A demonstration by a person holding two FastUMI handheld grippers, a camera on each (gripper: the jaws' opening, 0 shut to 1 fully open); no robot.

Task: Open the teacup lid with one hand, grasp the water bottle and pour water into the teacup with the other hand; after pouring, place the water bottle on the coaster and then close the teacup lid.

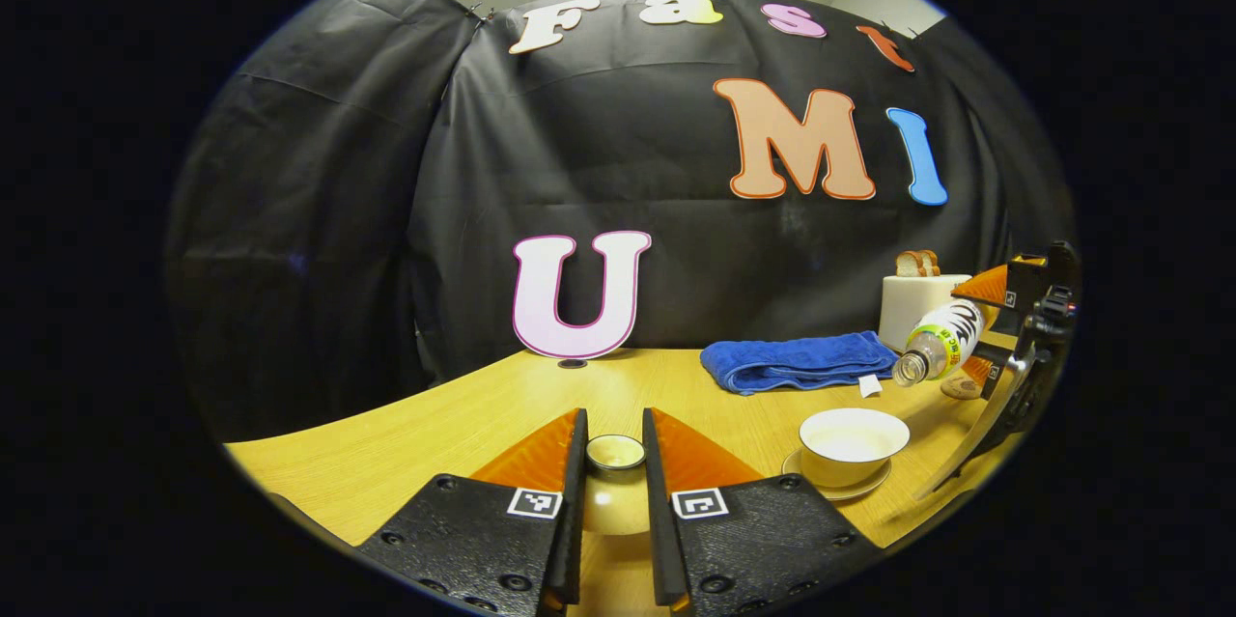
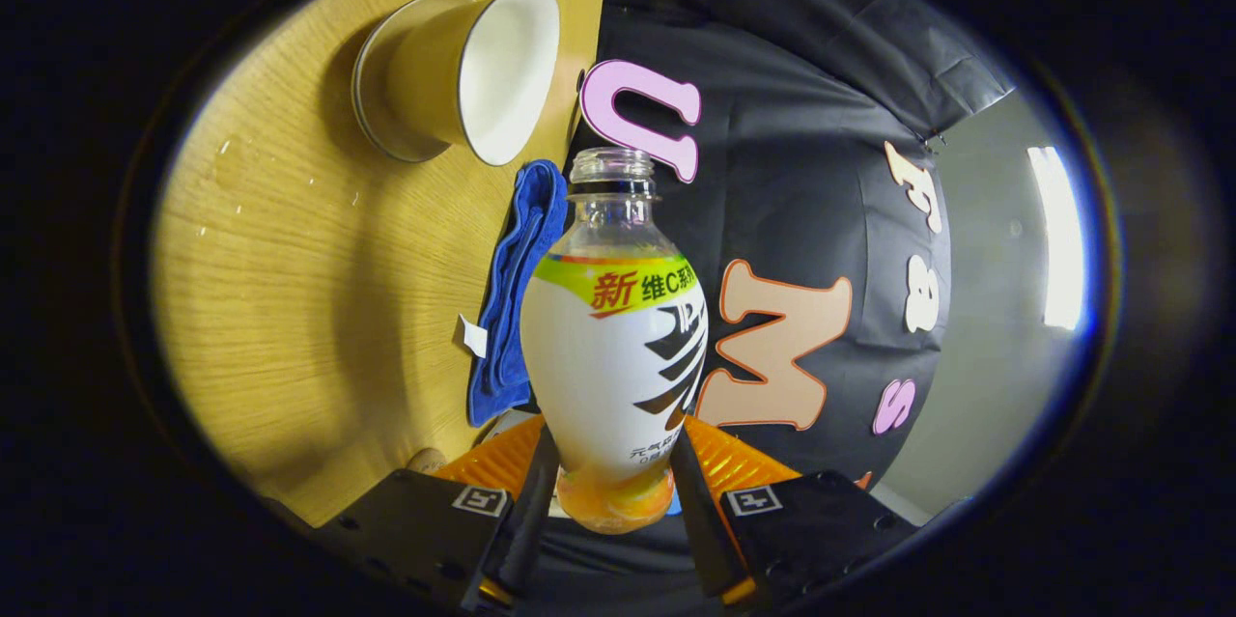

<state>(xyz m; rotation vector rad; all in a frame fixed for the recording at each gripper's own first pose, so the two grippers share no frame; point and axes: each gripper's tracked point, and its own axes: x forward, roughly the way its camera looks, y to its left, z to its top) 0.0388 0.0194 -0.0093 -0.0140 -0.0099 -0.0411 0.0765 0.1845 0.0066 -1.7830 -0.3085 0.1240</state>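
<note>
Teacup [image 1: 854,444]: open on its saucer [image 1: 838,490], table's [image 1: 406,443] right side, ready to receive. Water bottle [image 2: 618,337]: uncapped, tipped sideways, mouth aimed toward the cup — your right gripper [image 2: 608,491] pinches its base. Lid [image 1: 615,452]: clamped between your left gripper's [image 1: 615,462] fingers, held aside so nothing blocks the pour. Blue towel [image 1: 797,361] behind — spare.

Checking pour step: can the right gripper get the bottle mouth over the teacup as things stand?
Probably yes. The right gripper holds the water bottle tipped sideways, uncapped mouth toward the open teacup. The left gripper holds the lid aside; nothing lies between.
</note>
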